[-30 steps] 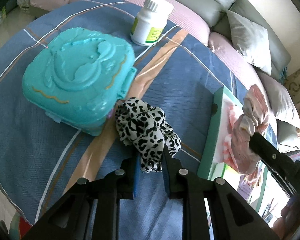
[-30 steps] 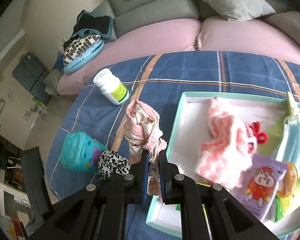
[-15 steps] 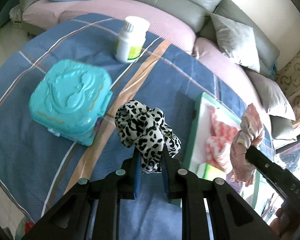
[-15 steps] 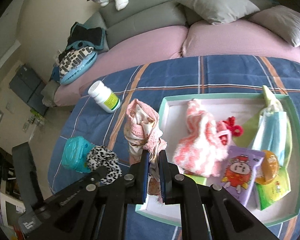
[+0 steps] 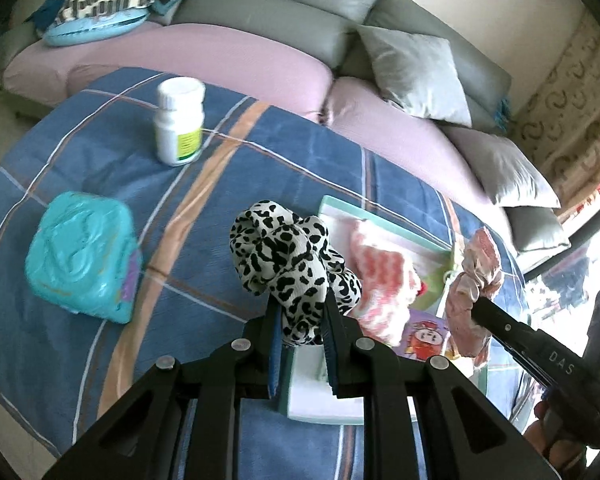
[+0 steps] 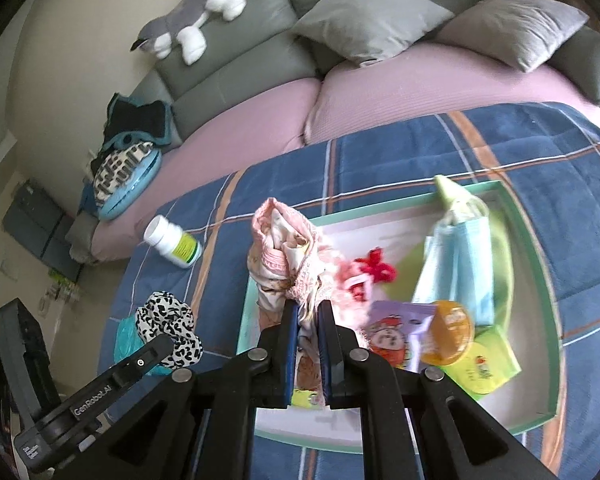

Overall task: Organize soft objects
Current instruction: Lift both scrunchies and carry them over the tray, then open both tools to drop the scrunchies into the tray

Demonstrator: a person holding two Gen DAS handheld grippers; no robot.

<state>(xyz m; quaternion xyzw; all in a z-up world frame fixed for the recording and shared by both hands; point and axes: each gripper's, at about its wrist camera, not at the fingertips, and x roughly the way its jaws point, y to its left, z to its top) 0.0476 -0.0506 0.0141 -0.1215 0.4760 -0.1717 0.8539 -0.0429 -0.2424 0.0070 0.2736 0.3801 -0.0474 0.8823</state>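
Both grippers have risen and travelled toward the tray (image 6: 539, 280) since the earlier frame. Left gripper (image 5: 300, 316) pinches the leopard scrunchie (image 5: 284, 256), clear of the blanket (image 5: 220, 184), at the tray's left edge. Right gripper (image 6: 307, 316) pinches the pink scrunchie (image 6: 284, 256) above the tray. Remaining, by judgement: release both inside.

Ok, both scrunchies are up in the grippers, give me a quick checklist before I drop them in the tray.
1. Left gripper clamped on leopard scrunchie: ok.
2. Right gripper clamped on pink scrunchie: ok.
3. Pink scrunchie above tray: ok.
4. Leopard scrunchie fully over tray: cannot tell, it hangs near the tray's left edge.
5. Bare patch in tray for landing: ok, along the near edge.
6. White bottle and teal case outside tray, clear of path: ok.
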